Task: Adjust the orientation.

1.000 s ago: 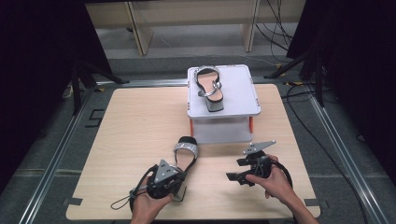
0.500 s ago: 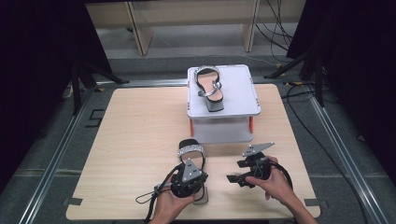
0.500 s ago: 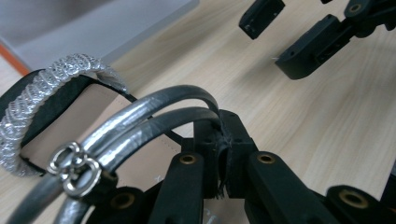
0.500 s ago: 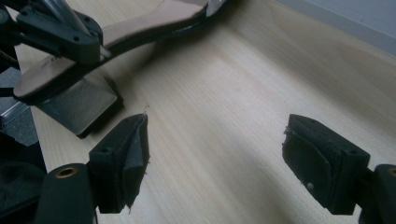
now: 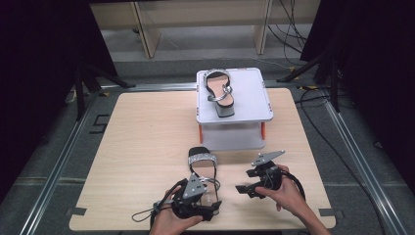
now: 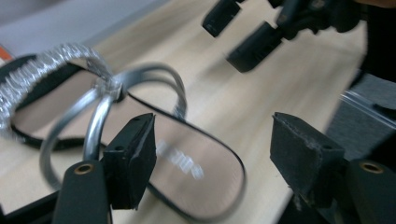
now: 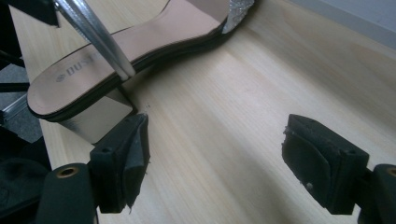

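Note:
A black sandal with a glittery toe strap and silver ankle ring lies on the wooden table. My left gripper sits at its heel end. In the left gripper view the left gripper has just been opening its jaws; they stand wide, the sandal's heel lies between them, and no pad presses on it. My right gripper hovers open just right of the sandal. The right gripper has only bare wood between its jaws, with the sandal's block heel beside its left pad.
A matching sandal rests on a white raised stand at the table's far middle. Cables trail from both grippers. Metal rails run along the table's sides, with dark floor beyond.
My left gripper has moved right to the sandal's heel and its jaws have opened. The sandal has shifted slightly right. The right gripper has stayed put.

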`<action>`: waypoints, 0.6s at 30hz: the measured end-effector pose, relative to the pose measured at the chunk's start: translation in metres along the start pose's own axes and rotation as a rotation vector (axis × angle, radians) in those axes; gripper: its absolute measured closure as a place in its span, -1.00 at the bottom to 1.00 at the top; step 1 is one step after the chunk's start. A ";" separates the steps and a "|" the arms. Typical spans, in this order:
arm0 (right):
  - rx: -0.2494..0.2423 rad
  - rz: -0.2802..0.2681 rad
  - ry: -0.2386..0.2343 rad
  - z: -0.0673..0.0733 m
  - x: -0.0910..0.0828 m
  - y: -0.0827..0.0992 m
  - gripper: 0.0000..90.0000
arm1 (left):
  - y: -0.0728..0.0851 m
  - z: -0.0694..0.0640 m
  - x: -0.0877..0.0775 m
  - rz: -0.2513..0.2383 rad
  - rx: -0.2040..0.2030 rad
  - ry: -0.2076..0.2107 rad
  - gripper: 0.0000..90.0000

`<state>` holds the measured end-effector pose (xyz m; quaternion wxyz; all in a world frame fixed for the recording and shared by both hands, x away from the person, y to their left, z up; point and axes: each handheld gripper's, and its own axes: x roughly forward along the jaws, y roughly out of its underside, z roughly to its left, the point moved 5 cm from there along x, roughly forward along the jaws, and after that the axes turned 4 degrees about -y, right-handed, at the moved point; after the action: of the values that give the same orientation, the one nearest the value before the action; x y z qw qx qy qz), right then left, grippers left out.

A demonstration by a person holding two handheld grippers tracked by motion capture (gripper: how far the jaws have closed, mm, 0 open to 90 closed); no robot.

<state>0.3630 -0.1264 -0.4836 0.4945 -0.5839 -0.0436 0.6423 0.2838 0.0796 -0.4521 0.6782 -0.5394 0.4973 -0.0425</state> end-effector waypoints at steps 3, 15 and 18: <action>-0.038 -0.020 -0.013 0.006 0.002 -0.003 -0.44 | 0.011 0.009 -0.013 -0.005 -0.024 -0.003 -0.32; -0.138 -0.055 -0.093 0.049 0.019 -0.025 0.09 | 0.059 0.042 -0.042 -0.042 -0.179 -0.047 -0.32; -0.130 -0.029 -0.080 0.052 0.029 -0.028 0.20 | 0.072 0.053 -0.044 -0.032 -0.219 -0.074 -0.33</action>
<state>0.3430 -0.0648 -0.4700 0.4627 -0.5878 -0.1135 0.6538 0.2659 0.1722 -0.4843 0.6323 -0.6195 0.4648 0.0212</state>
